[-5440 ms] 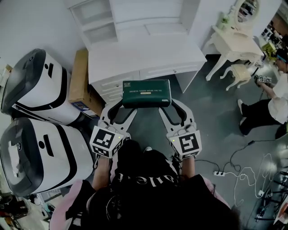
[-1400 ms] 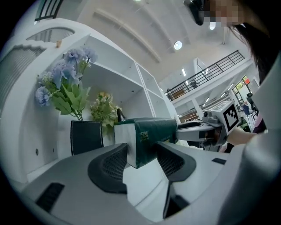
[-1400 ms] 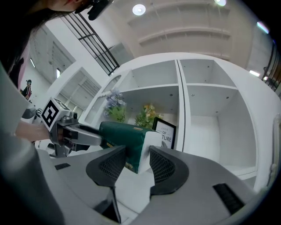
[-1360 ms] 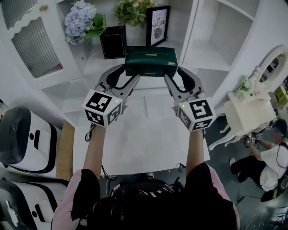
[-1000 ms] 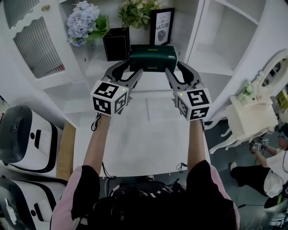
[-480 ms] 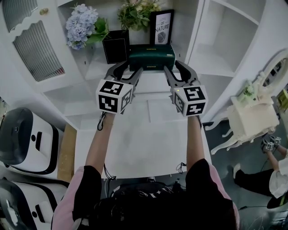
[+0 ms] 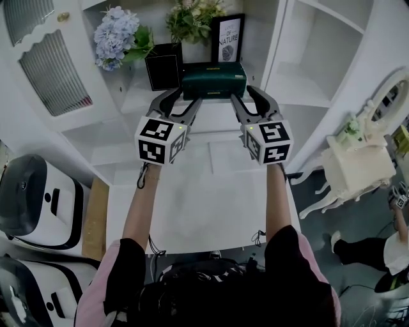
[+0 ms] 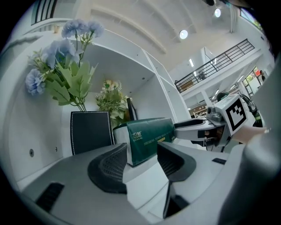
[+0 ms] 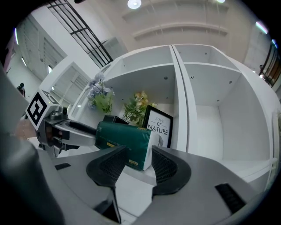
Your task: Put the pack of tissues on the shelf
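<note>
On the open white shelf (image 7: 137,96) above the desk (image 7: 198,191), in the compartment left of the upright divider, I have the green pack of tissues (image 7: 213,80) lying flat with its long side towards me. It sits just to the right of the black box (image 7: 163,69) and in front of the framed print (image 7: 229,37). From my feeds I cannot tell whether its underside already bears on the board or sits a touch above it. The left gripper (image 7: 190,96) has the pack's left end. In the left gripper view that corner of the pack (image 8: 149,138) stands between the spread jaws of the left gripper (image 8: 141,151), with the pads against it. The right gripper (image 7: 243,94) has the other end. In the right gripper view its jaws have just been closing a little, and the pack (image 9: 123,138) sits between them, clamped wide by the right gripper (image 9: 138,154). Both claws point about level into the shelf, arms stretched out over the desk. Blue flowers (image 7: 115,39) stand left of the black box, and a leafy green plant (image 7: 188,16) is behind it, next to the print. In the left gripper view the box (image 8: 90,132) shows just beyond the left jaw, under the flowers (image 8: 66,52). In the right gripper view the print (image 9: 159,127) leans close behind the pack.
</note>
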Tool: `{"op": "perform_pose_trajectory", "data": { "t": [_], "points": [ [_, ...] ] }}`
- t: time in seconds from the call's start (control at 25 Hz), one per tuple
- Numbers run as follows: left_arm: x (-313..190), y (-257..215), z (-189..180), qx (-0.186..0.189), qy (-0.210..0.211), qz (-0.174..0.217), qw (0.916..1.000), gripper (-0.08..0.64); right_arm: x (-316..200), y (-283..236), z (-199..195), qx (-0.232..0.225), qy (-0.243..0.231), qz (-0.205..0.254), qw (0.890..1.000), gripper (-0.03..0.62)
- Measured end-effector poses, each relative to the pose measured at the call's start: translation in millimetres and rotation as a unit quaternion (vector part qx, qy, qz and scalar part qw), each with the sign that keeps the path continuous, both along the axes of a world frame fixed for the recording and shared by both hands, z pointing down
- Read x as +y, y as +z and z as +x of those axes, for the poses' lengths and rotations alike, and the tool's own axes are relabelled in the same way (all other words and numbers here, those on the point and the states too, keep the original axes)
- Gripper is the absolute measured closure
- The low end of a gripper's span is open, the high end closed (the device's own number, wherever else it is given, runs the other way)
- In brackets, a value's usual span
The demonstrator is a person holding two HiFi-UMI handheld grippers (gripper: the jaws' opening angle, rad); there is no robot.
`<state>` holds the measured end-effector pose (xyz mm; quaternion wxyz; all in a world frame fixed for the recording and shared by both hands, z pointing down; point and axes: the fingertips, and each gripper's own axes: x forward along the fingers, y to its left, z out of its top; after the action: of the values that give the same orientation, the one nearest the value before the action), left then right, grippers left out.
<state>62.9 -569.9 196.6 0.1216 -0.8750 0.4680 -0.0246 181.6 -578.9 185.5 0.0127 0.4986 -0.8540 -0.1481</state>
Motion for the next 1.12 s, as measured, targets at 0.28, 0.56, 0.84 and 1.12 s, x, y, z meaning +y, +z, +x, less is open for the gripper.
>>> {"op": "perform_pose_trajectory", "data": {
  "t": [0.28, 0.56, 0.84, 1.12],
  "points": [
    [37, 7, -9, 0.026, 0.026, 0.007, 0.9993, 0.351, 24, 17, -1, -0.017, 0.000, -0.008, 1.000, 0.405],
    [78, 46, -16, 0.029, 0.057, -0.017, 0.9978, 0.353, 58, 65, -21, -0.040, -0.009, -0.053, 0.998, 0.405],
    [122, 103, -34, 0.043, 0.079, -0.067, 0.9937, 0.353, 99, 123, -47, -0.058, -0.008, -0.110, 0.992, 0.405],
    [177, 154, -64, 0.052, 0.103, -0.111, 0.9871, 0.353, 149, 170, -68, -0.079, 0.020, -0.143, 0.986, 0.405]
  ]
}}
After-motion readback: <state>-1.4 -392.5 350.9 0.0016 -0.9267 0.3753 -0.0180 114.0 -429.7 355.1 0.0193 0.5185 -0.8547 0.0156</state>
